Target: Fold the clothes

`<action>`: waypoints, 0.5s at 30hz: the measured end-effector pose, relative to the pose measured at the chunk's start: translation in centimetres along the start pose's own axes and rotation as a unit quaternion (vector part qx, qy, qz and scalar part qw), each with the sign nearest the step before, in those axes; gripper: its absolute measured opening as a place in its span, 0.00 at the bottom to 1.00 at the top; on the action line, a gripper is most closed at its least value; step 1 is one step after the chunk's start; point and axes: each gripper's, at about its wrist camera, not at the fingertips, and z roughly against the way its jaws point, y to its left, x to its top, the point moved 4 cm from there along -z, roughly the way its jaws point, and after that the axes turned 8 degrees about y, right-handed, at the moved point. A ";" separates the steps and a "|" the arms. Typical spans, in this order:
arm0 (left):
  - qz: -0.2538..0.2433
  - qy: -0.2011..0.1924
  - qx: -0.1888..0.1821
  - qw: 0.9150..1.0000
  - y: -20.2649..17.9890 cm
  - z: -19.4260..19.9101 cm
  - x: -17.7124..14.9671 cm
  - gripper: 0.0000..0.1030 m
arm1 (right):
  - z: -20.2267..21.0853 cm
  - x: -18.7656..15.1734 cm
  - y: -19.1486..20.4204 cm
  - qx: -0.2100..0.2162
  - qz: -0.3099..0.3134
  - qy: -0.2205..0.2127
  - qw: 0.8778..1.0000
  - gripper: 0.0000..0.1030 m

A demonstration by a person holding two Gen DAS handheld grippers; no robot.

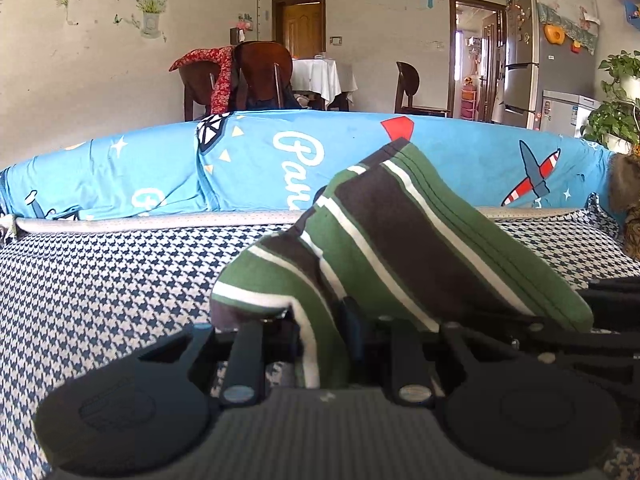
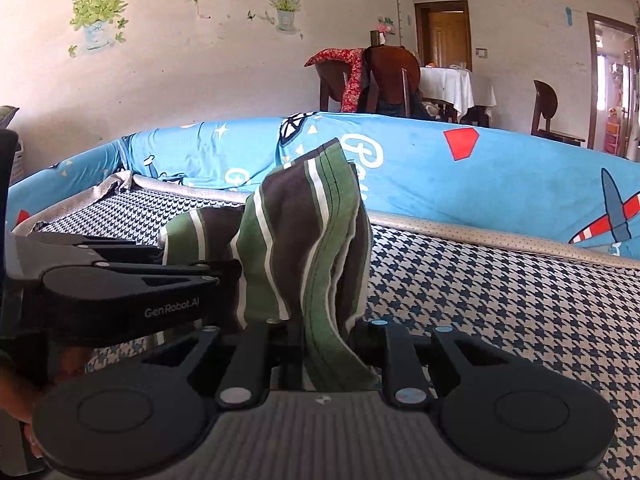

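From the left wrist view, the left gripper (image 1: 320,332) has its fingers pinching a fold of the striped garment (image 1: 400,236), green and dark brown with thin white lines. The cloth rises bunched from the grip and leans to the right, held above the houndstooth-covered sofa seat (image 1: 100,280), with the blue printed cover (image 1: 260,160) draped over the backrest behind it.

From the right wrist view, the right gripper (image 2: 320,344) likewise has its fingers closed on an edge of the same garment (image 2: 304,232), which stands up crumpled between the two tools. The left gripper (image 2: 224,276) reaches in from the left, just beside it.

The fold looks barely under way: the garment is gathered, not flat, and no neat crease shows; spreading, folding and laying down remain.
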 end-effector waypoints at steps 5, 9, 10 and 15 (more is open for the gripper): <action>0.006 0.001 0.008 1.000 0.9 0.6 -0.6 0.21 | -0.1 -0.2 0.9 0.008 0.007 0.001 1.000 0.19; 0.008 0.003 0.017 1.000 1.4 0.9 -1.1 0.21 | -0.2 -0.3 1.7 0.010 0.015 0.002 1.000 0.19; 0.010 0.004 0.018 1.000 1.6 0.9 -1.1 0.21 | -0.2 -0.3 1.9 0.011 0.016 0.002 1.000 0.19; 0.015 0.004 0.023 1.000 2.5 1.3 -1.4 0.21 | -0.4 -0.3 2.7 0.015 0.018 0.001 1.000 0.19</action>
